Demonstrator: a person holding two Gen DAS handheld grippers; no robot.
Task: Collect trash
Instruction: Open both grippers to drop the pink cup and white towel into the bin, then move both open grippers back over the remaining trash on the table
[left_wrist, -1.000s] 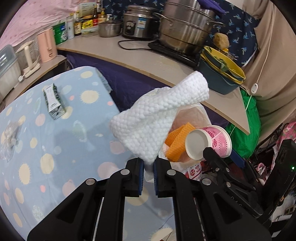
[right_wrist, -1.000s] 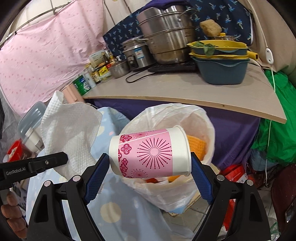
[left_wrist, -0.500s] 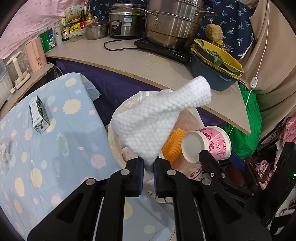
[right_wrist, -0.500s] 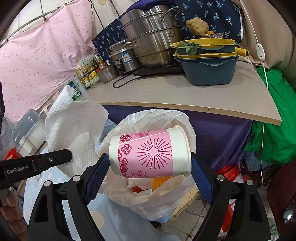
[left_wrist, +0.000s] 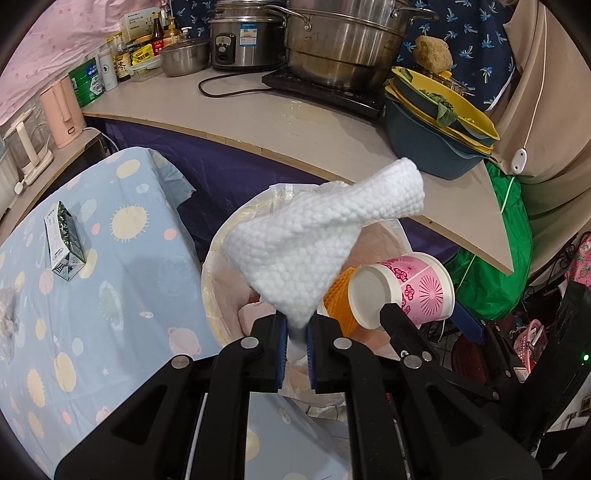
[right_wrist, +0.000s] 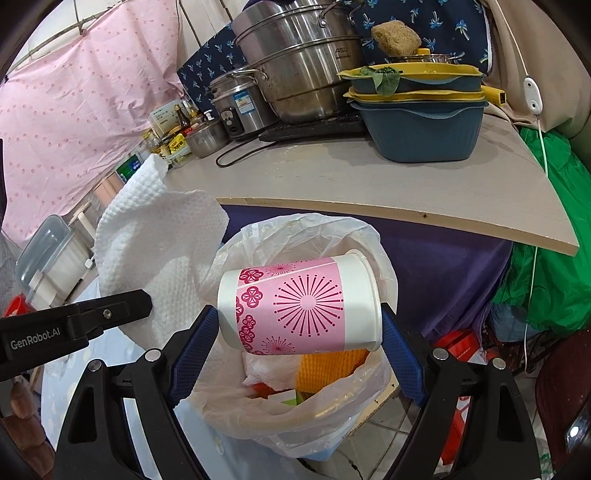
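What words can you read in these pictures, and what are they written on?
"GenRobot.AI": on the left gripper, along its black side in the right wrist view.
"ASD": on the big steel pot.
Too small or blurred: rice cooker sticker, bottles and boxes, carton on the tablecloth.
The pink cup has only patterns.

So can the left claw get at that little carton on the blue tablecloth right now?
Probably not yet: the left claw is shut on the paper towel over the bin. The path to the carton looks free.
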